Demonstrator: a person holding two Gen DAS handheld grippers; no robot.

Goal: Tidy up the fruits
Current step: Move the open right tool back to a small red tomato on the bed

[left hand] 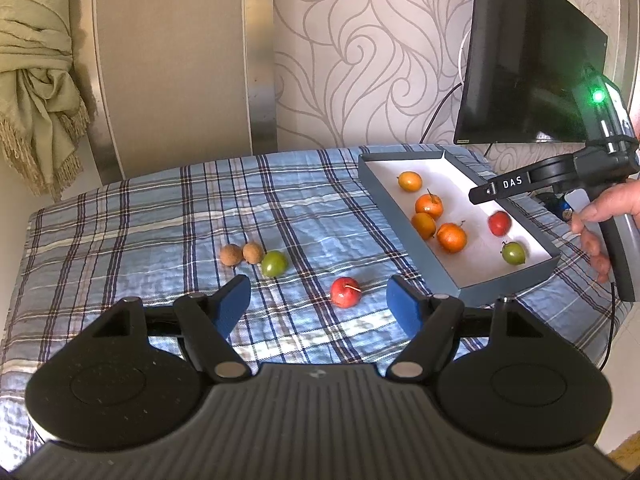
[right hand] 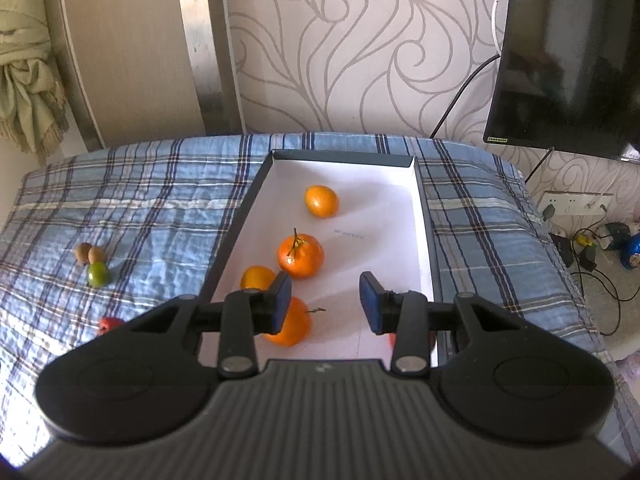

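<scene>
Plaid cloth [left hand: 160, 220]: left gripper [left hand: 318, 300] jaws wide, empty; right gripper [right hand: 325, 304] jaws apart, empty, over box [right hand: 424, 216].

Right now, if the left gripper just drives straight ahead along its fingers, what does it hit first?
Most likely the red fruit on the plaid cloth: it lies just beyond the open left gripper, roughly centred in the gap. Nothing shows between them, though depth is hard to judge.
</scene>
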